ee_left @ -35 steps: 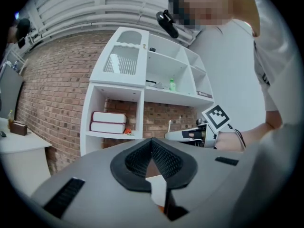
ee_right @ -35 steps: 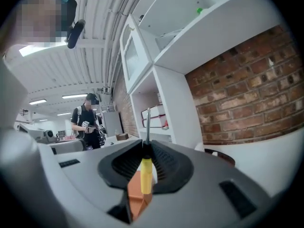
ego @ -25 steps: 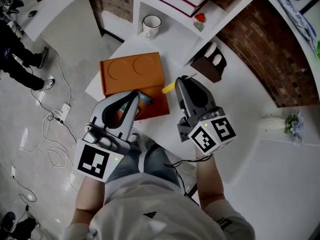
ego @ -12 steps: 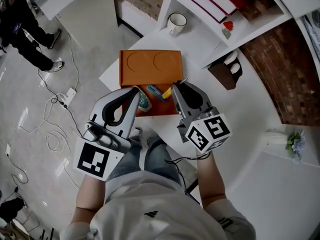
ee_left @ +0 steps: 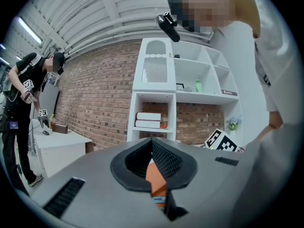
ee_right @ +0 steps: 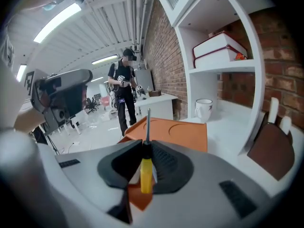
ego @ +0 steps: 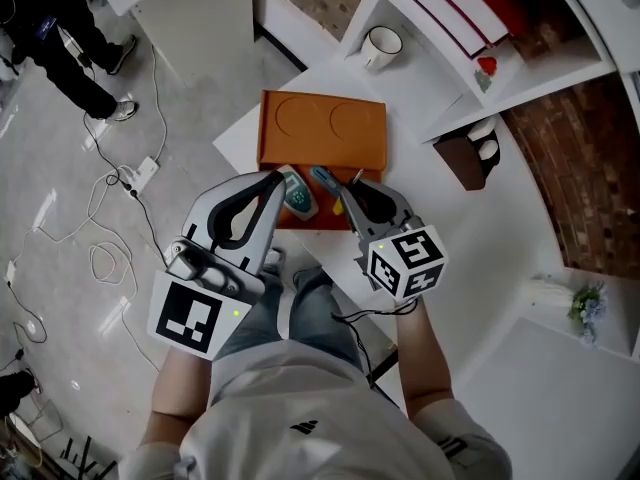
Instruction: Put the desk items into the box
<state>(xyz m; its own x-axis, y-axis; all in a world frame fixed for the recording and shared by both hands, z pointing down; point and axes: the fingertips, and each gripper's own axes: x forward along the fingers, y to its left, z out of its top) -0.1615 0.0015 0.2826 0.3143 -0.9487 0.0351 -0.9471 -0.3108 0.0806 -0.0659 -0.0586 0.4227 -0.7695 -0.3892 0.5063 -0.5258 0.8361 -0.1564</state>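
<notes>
An orange box (ego: 322, 128) lies open on the white desk, its lid with two round dents lying flat at the far side. A teal item (ego: 298, 193) and a blue item (ego: 324, 179) lie in the near tray. My right gripper (ego: 352, 186) hangs over the tray's right part, shut on a screwdriver (ee_right: 146, 172) with a yellow handle and a thin metal shaft that points forward over the box (ee_right: 178, 132). My left gripper (ego: 275, 176) is at the tray's left end with its tips together and nothing between them; the box shows through them (ee_left: 156, 182).
A white mug (ego: 381, 46) stands beyond the box. White shelves hold red-and-white books (ego: 470, 3). A brown holder (ego: 468, 158) sits to the right, a small flower vase (ego: 570, 303) further right. Cables (ego: 100, 258) trail over the floor at left, where a person (ego: 60, 28) stands.
Both grippers have come closer to the box. The right gripper has carried the screwdriver from the box's right edge to above the near tray. The left gripper's tips now reach the tray.
</notes>
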